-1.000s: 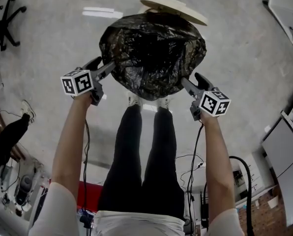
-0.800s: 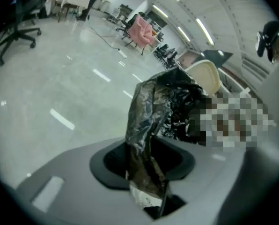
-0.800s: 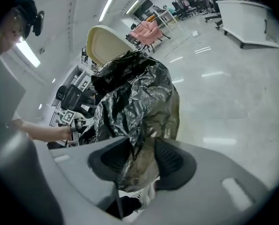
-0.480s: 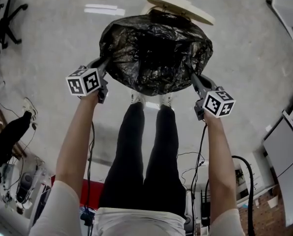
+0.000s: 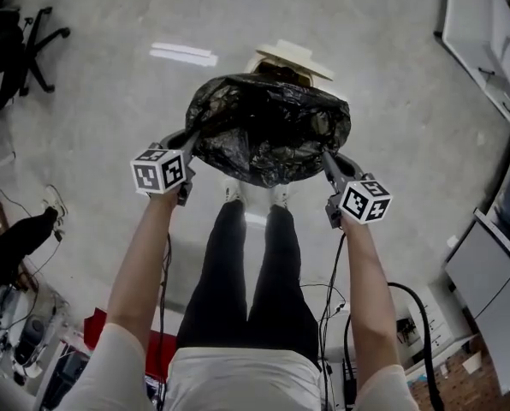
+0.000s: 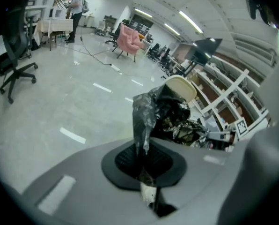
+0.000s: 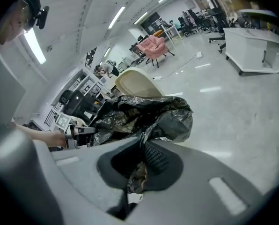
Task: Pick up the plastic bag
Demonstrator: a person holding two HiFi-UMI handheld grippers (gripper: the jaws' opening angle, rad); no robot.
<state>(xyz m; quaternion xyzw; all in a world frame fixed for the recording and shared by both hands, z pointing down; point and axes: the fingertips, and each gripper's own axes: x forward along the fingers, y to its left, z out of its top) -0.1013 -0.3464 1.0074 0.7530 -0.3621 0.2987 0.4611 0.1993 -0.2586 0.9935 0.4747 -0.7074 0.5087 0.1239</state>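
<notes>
bag: black plastic bag [image 5: 268, 127] spreads between both grippers, just nearer the person than the cream lid [image 5: 293, 58].
left gripper [image 6: 144, 161]: clamped on the bag's left edge.
right gripper [image 7: 140, 161]: clamped on its right edge.
change: both claws, agape a second ago, now pinch film.
task: the grasp looks made; lifting the bag clear of the lid remains.

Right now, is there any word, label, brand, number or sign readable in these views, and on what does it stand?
No readable text in any view.
Marker cubes on the left gripper and right gripper: black-and-white square patterns, no letters.
Plastic bag: plain black, no print.
Shelves behind: any labels too small to read.
</notes>
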